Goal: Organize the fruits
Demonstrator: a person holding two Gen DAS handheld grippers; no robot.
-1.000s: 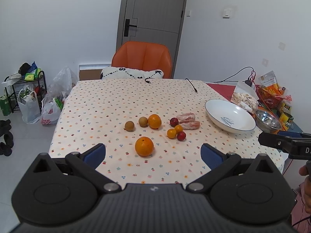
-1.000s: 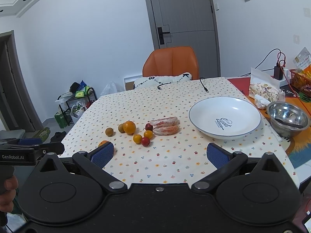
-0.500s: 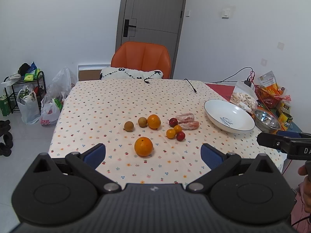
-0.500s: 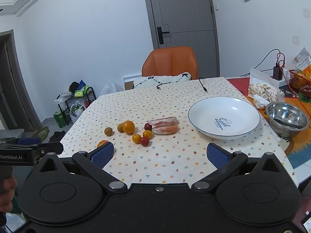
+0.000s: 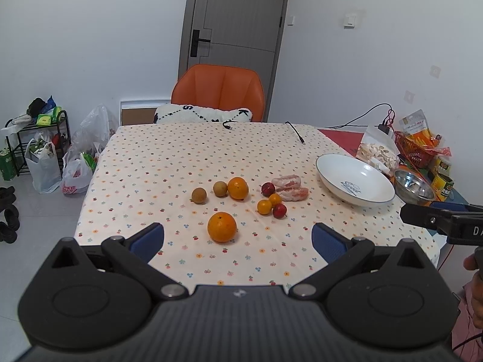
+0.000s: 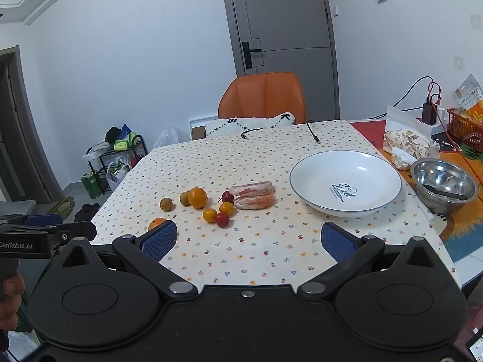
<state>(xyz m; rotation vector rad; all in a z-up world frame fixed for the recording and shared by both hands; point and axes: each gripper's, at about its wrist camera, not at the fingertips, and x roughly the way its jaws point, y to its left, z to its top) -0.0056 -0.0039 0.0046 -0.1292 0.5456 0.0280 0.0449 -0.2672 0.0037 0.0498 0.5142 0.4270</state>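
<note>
Loose fruit lies mid-table on a dotted cloth: a big orange (image 5: 222, 227) nearest me, a second orange (image 5: 238, 188), two brown round fruits (image 5: 199, 195), small yellow and red fruits (image 5: 271, 204) and two peeled citrus segments (image 5: 290, 187). A white bowl-plate (image 5: 354, 183) stands empty to their right. My left gripper (image 5: 237, 239) hangs open just short of the big orange. My right gripper (image 6: 247, 239) is open too, above the table's near edge, with the white plate (image 6: 345, 180) ahead to the right and the fruit cluster (image 6: 222, 208) ahead to the left.
A steel bowl (image 6: 443, 183) with a utensil, snack bags (image 6: 406, 141) and a red basket (image 6: 465, 128) crowd the right side. An orange chair (image 5: 219, 96) with a cushion stands behind the table. Cables (image 5: 294, 132) lie at the far edge. Bags and a rack (image 5: 45, 157) fill the floor at left.
Both views have shifted only slightly; the scene drifts a little leftward in each. The fruit and plate lie where they were, and both grippers stay open.
</note>
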